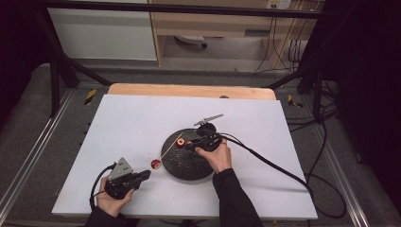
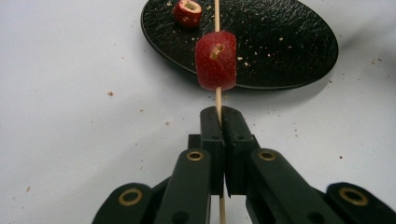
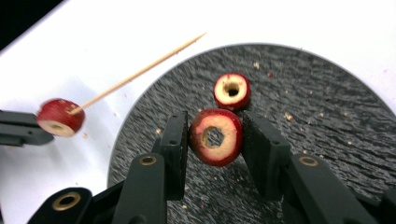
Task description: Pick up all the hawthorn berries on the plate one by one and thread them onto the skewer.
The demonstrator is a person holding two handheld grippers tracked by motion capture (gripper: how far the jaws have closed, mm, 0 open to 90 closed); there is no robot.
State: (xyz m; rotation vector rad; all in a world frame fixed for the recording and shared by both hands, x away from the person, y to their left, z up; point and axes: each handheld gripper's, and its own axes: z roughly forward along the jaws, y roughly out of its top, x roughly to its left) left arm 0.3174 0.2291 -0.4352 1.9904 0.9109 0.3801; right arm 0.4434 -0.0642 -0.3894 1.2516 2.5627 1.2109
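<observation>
Over the black plate (image 3: pixel 327 116): cored red fruit ring (image 3: pixel 215 136), clamped rim-to-rim by right gripper (image 3: pixel 215 140); light, soft, crushable. Left gripper (image 2: pixel 219 122), closed on thin skewer (image 2: pixel 218 100) bearing one ring (image 2: pixel 216 60); brittle, hold low.

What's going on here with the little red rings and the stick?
A person is threading cored red fruit slices onto a thin wooden skewer, using a hand-held gripper in each hand. The left gripper is clamped on the skewer, which already carries one threaded slice. The right gripper holds a second slice by its sides above the black plate, its hole facing the camera. A third slice lies on the plate, waiting. The skewer's point is free.
</observation>
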